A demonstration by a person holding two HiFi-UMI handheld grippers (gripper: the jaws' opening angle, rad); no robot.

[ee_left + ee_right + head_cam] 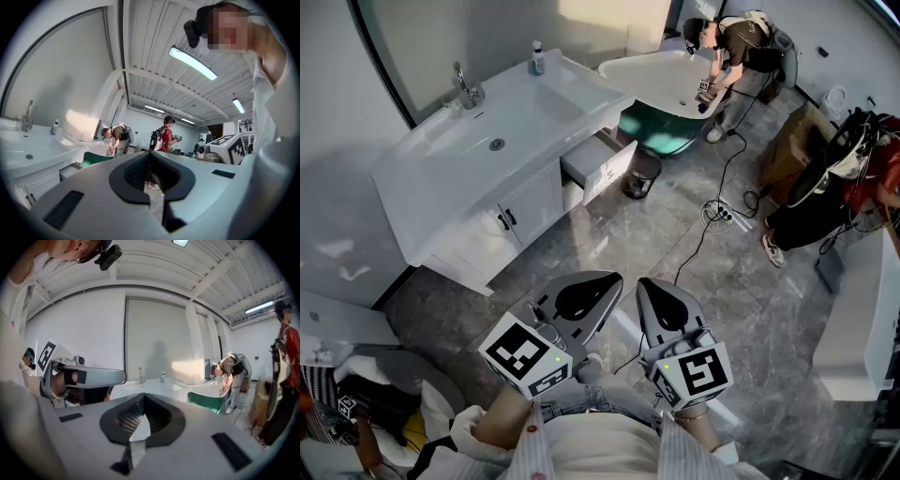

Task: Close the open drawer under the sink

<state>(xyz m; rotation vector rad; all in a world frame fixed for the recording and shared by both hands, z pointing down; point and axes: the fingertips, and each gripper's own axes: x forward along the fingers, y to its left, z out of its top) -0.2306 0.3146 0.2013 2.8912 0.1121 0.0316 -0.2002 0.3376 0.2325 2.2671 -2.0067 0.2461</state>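
Note:
The white vanity with sink basin and tap stands at the upper left of the head view. Its right-hand drawer is pulled out over the grey floor. Both grippers are held low, close to my body and well short of the drawer. My left gripper and right gripper point toward the vanity, jaws together and holding nothing. The left gripper view shows its jaw tips meeting, with the vanity at the left. The right gripper looks shut too, the sink far beyond.
A black waste bin stands right beside the open drawer. Behind it is a white and green bathtub with a person bent over it. Cables lie on the floor. A cardboard box and another person are at the right.

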